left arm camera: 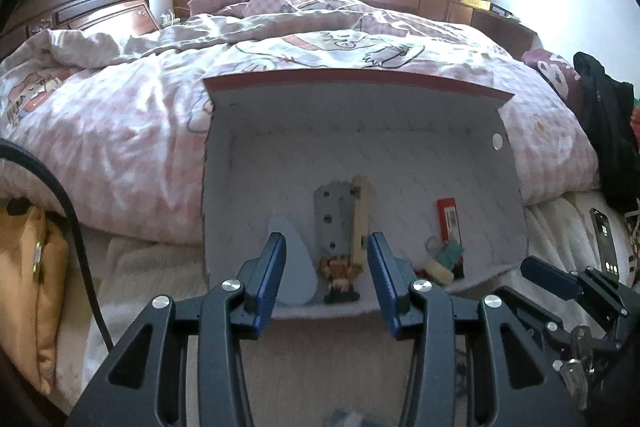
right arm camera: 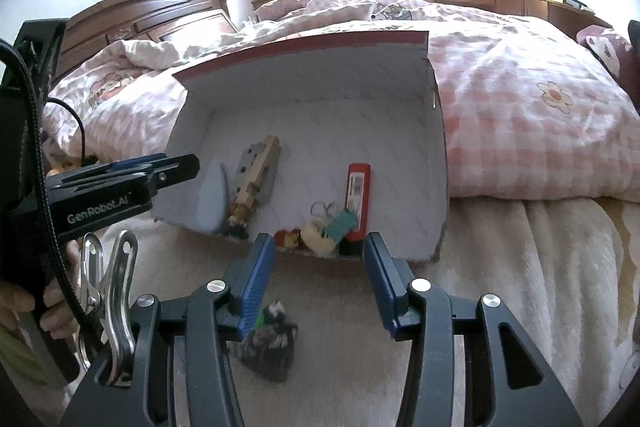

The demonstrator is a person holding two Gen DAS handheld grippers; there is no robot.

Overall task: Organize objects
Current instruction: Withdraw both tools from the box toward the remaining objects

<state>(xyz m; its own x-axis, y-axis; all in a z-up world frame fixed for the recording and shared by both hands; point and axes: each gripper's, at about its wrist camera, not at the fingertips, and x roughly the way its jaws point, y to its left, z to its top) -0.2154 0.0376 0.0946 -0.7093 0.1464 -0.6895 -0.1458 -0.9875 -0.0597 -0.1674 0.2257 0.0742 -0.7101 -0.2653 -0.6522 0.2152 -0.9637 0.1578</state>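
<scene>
Box (left arm camera: pixel 360 155), white inside w/ a red rim, is seen lying on the bed w/ its open side facing the cams. Left wrist view: left gripper (left arm camera: pixel 327 279) is held just in front of the box, jaws apart, nothing between the pads. Inside, a pale blue teardrop piece (left arm camera: pixel 294 267), a grey holed plate (left arm camera: pixel 334 219) w/ a wooden strip (left arm camera: pixel 360 219) on it, a small brown figure (left arm camera: pixel 340 279) and a red card pack (left arm camera: pixel 450 223) can be made out.

Right wrist view: right gripper (right arm camera: pixel 320 279) is also held before the box mouth, jaws spread and empty. A dark fuzzy lump (right arm camera: pixel 272 343) is seen on the beige blanket (right arm camera: pixel 500 267) under the left finger (right arm camera: pixel 256 279), contact can't be told. A metal clip (right arm camera: pixel 108 291) is seen at the left edge.
</scene>
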